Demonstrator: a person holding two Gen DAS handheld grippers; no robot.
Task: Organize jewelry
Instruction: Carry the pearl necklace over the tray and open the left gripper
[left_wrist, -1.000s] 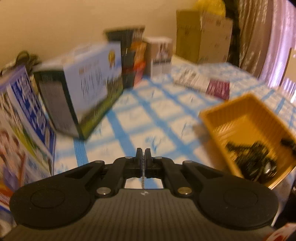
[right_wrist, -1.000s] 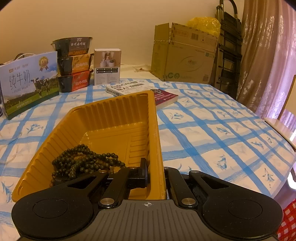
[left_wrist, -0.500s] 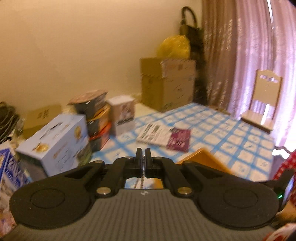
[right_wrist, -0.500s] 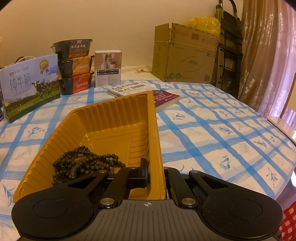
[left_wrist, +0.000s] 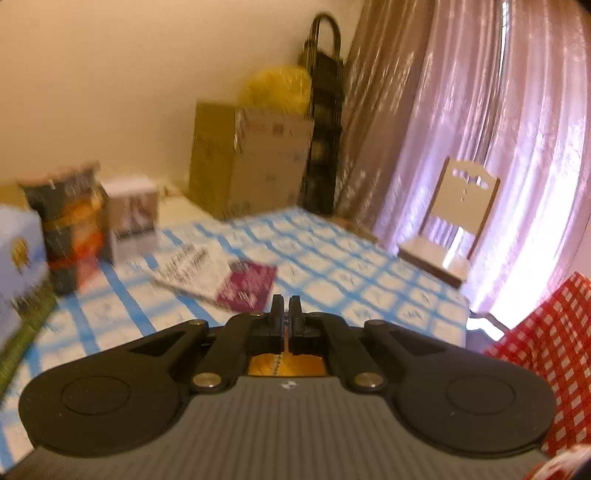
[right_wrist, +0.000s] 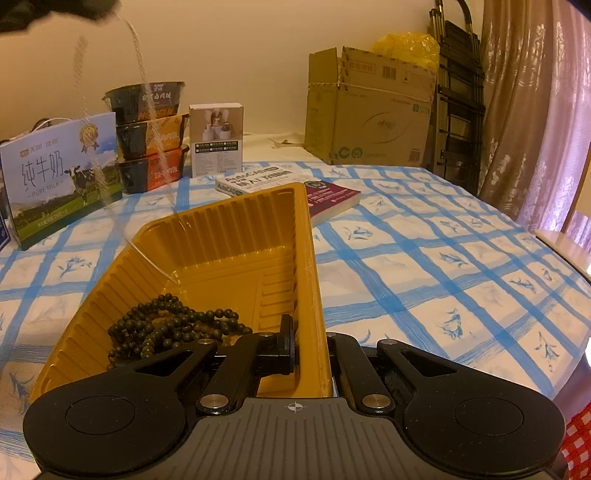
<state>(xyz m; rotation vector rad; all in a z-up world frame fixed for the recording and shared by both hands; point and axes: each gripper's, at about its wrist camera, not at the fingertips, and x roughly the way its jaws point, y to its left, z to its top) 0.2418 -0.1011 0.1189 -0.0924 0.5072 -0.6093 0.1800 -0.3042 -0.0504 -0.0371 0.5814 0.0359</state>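
My left gripper (left_wrist: 284, 306) is shut on a thin silver chain (left_wrist: 277, 363) that hangs below its jaws, over a sliver of the yellow tray (left_wrist: 262, 363). In the right wrist view the chain (right_wrist: 147, 99) drops from a dark blurred shape (right_wrist: 55, 9) at the top left. Its lower end lies over the far left wall of the yellow tray (right_wrist: 310, 258) and reaches the floor inside. A string of dark beads (right_wrist: 173, 325) lies heaped in the tray's near left corner. My right gripper (right_wrist: 308, 343) is shut on the tray's right wall near the front corner.
On the blue-checked tablecloth behind the tray stand a milk carton (right_wrist: 62, 173), stacked food bowls (right_wrist: 147, 136) and a white box (right_wrist: 216, 140), with two books (right_wrist: 332, 199) nearer. A cardboard box (right_wrist: 369, 110) stands against the wall. A chair (left_wrist: 458, 210) stands by the pink curtain.
My left gripper has risen and swung right with the chain, which now hangs into the tray in the right wrist view. The right gripper and tray have stayed put.
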